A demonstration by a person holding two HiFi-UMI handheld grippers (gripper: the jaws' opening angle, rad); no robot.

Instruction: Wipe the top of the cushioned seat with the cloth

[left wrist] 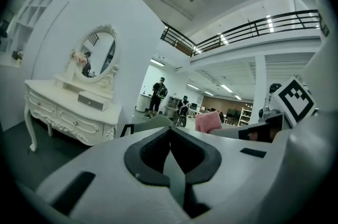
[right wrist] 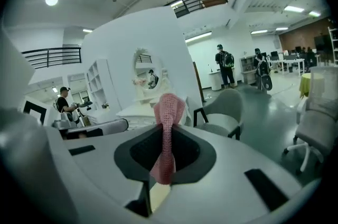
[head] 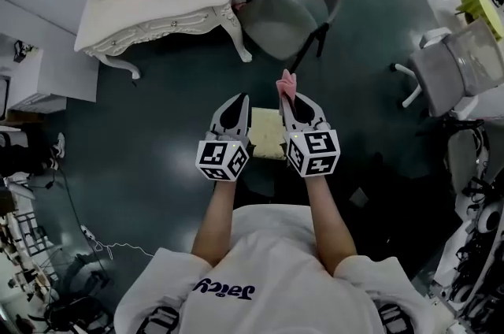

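The right gripper (head: 291, 102) has its 2 jaws closed on the pink cloth (head: 287, 83). The cloth is pinched into a narrow strip; its long axis follows the jaws, and its free end points forward, toward the gray chair (head: 293, 8). The left gripper (head: 236, 100) is closed and holds nothing. Between the 2 grippers, lower down, lies the cream cushioned seat (head: 266, 129).

head: steeply down from above | gripper views: level, forward along jaws | shared: dressing table (head: 134, 13), chair (head: 287, 9)
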